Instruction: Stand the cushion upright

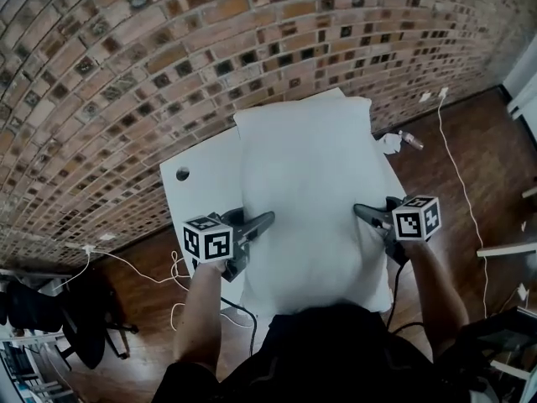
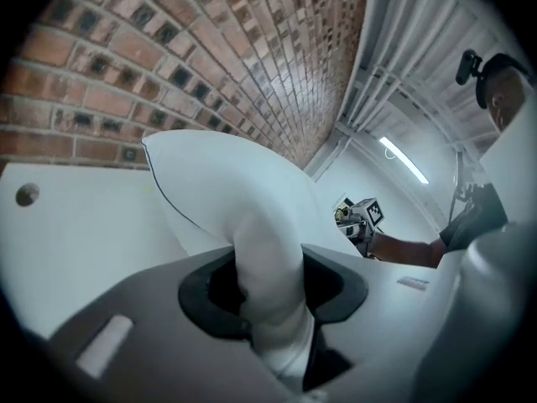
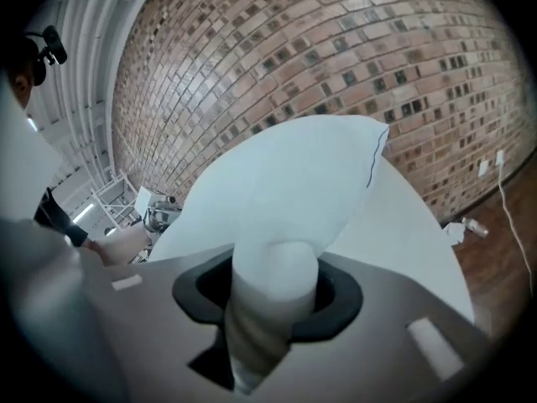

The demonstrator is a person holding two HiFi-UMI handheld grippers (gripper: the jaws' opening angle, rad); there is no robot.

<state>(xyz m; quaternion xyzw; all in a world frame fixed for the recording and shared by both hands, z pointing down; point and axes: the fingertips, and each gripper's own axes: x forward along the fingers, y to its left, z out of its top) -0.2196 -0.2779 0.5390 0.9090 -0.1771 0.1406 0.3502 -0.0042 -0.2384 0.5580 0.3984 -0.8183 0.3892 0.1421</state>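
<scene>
Clamped in the left claw (image 2: pixel 273 292) is a bunched fold of the white cushion (image 2: pixel 226 183). The right claw (image 3: pixel 273 296) pinches a like fold on the cushion's opposite side edge. Both grips sit toward the cushion's near end, level with one another, so neither hand is nearer. From the claws the cushion stretches away, its long axis running from the person toward the brick wall (image 1: pixel 168 57) beyond its far end. It rests on the white desk (image 1: pixel 197 166), whose bare top shows to the cushion's left. Its near end looks slightly lifted, by my reading. Standing it up likely means raising that held end so the cushion pivots on its far edge.
</scene>
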